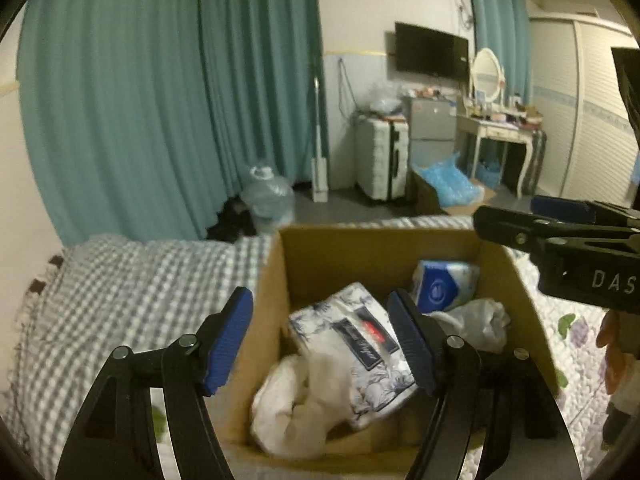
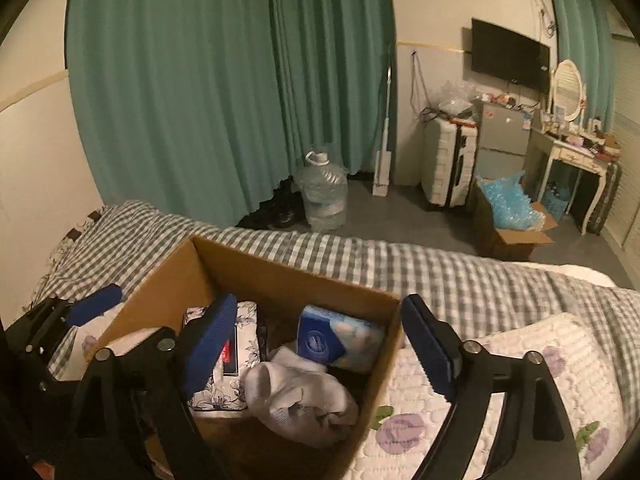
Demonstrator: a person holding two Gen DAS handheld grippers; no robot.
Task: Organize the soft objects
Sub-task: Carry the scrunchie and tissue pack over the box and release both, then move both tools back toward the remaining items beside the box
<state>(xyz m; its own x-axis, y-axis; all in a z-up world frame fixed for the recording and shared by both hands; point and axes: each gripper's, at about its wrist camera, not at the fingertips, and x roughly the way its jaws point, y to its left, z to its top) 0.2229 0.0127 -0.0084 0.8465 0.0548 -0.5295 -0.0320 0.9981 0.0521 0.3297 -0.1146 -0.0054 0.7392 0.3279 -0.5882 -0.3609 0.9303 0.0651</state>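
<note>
Over the cardboard box (image 1: 400, 248), left gripper (image 1: 320, 340) and right gripper (image 2: 316, 348) gape empty; descending carelessly risks snagging its wall, tipping it.

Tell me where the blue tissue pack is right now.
The blue tissue pack lies inside the cardboard box on the bed, at its far right corner, just behind the white cloth bundle and right of the floral tissue pack.
</note>
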